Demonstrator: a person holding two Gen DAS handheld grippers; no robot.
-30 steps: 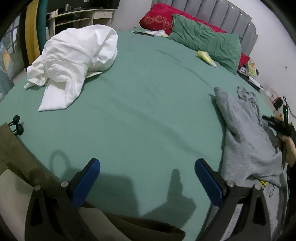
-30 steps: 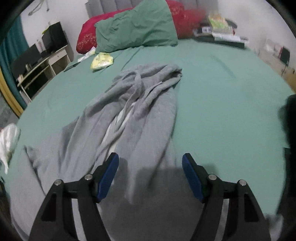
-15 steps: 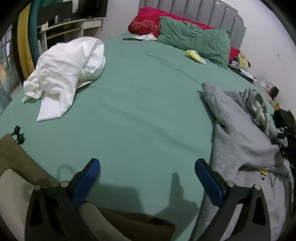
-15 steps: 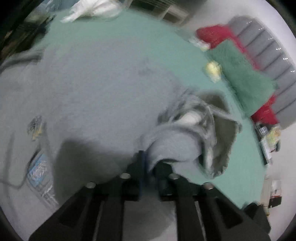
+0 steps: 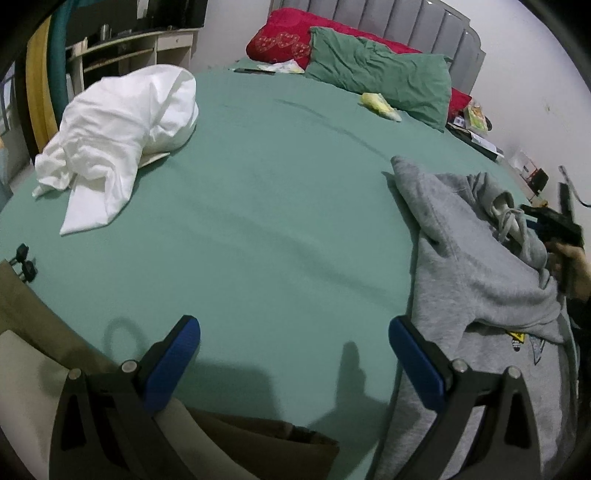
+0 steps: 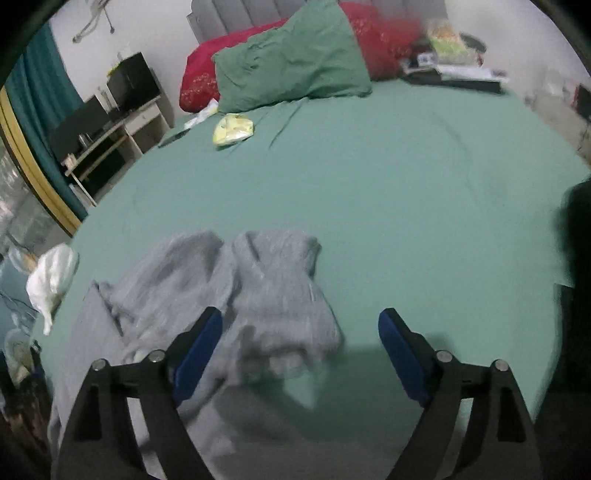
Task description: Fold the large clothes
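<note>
Green sheets cover a big bed [image 5: 266, 206] that fills both views, with a grey padded headboard [image 5: 406, 26] at the far end. Up at 12 o'clock in the left wrist view lie a green pillow [image 5: 380, 85] and a red pillow [image 5: 284, 40] behind it, and a small yellow thing [image 5: 380, 102] sits just beside the green pillow. A white bundle of cloth [image 5: 118, 136] lies at 10 o'clock, well apart from the grey hoodie [image 5: 472, 273], which is the big thing to fold. The hoodie sits at 3 o'clock in the left wrist view, bunched up, with its hood and cords on top and a small printed picture on the flat part below. In the right wrist view the hoodie [image 6: 258, 295] is at 7 o'clock, blurry, near the bed's close edge. The left gripper [image 5: 293, 354] hangs over bare green sheet with its blue fingers wide apart and nothing between them. The right gripper [image 6: 301, 347] has just been opening its jaws, and now its blue fingers stand wide over the hoodie's edge, not pinching it. From the left wrist view, the right gripper shows at 3 o'clock as a black shape held in a hand [image 5: 570, 269]. A desk with shelves [image 6: 110, 136] stands by the wall at 10 o'clock in the right wrist view.
</note>
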